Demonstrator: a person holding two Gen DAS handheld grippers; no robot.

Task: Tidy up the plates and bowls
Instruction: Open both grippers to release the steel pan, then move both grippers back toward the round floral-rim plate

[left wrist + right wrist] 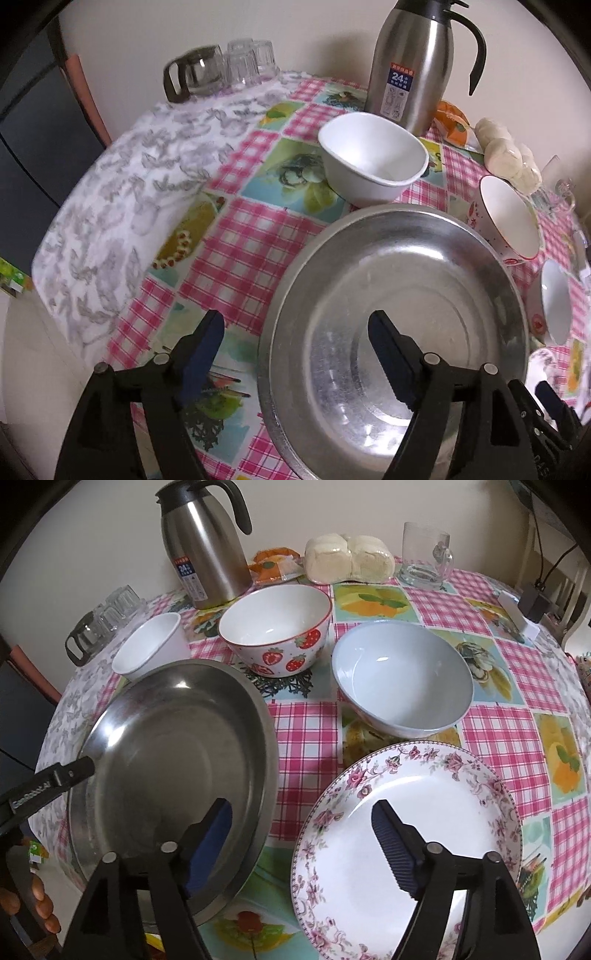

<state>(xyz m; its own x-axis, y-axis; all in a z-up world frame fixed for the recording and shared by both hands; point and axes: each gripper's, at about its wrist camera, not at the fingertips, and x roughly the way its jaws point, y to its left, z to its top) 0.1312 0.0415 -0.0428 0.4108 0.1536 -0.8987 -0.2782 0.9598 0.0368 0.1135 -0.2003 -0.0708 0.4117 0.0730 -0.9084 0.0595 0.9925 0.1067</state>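
Gaping wide, both tongs point(295, 354) point(303, 834) hold nothing over empty steel pan point(166, 738) and floral plate point(424, 812).

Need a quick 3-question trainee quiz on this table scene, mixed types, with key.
1. True or false: the strawberry bowl is stacked inside the metal plate.
2. What does the right gripper straddle? A) a glass mug B) the gap between the metal plate and the floral plate C) the steel flask
3. Is the left gripper open or shut?

Key: 1 false, it stands apart on the tablecloth. 2 B. 3 open, one finger over the metal plate, nothing gripped.
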